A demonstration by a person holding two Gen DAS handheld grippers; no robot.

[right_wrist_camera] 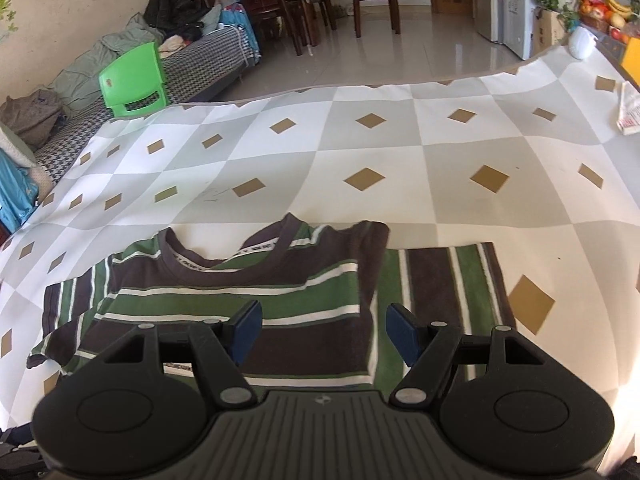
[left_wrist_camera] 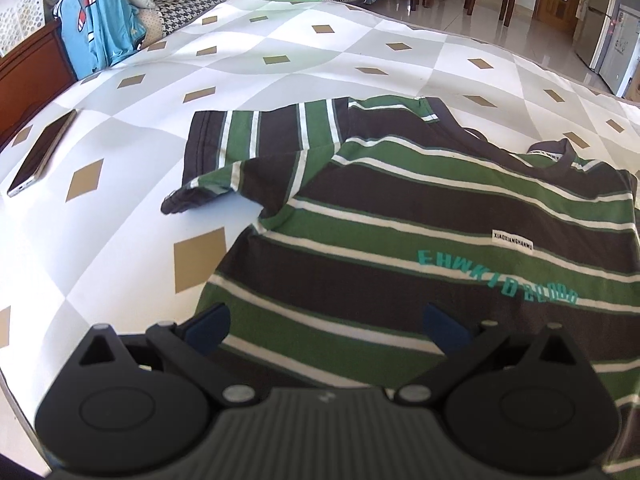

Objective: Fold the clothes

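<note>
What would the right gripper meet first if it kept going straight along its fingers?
Probably the striped T-shirt: the open right gripper points down and forward over the shirt's body, near its folded right edge. Depth is unclear, but nothing else shows between the fingers and the cloth.

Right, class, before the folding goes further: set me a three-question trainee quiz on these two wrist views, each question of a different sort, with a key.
1. True or false: the left gripper is clamped on the striped T-shirt.
2. What lies on the tablecloth left of the shirt in the left wrist view? A) phone B) scissors C) mug
3. Fill in: in the right wrist view, the shirt's ___ points away from the right gripper.

Key: 1 false, its jaws stand open above the cloth; 2 A, the phone; 3 collar.
</note>
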